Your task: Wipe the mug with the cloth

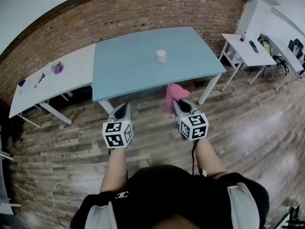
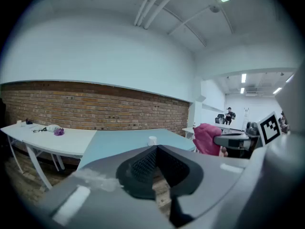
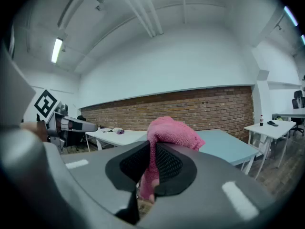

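A small white mug (image 1: 161,56) stands upright near the middle of the blue-topped table (image 1: 128,75); it shows small and far off in the left gripper view as the mug (image 2: 152,140). My right gripper (image 1: 177,104) is shut on a pink cloth (image 1: 173,96), which bunches above the jaws as the cloth (image 3: 167,136) and hangs down between them. My left gripper (image 1: 125,107) is shut with nothing between its jaws. Both grippers hover over the wooden floor in front of the table's near edge, well short of the mug.
A white table (image 1: 52,82) with a purple object (image 1: 58,68) and small items adjoins the blue table on the left. Another white table (image 1: 248,49) with a bottle and dark items stands at the right, chairs beyond it. A brick wall (image 1: 143,8) runs behind.
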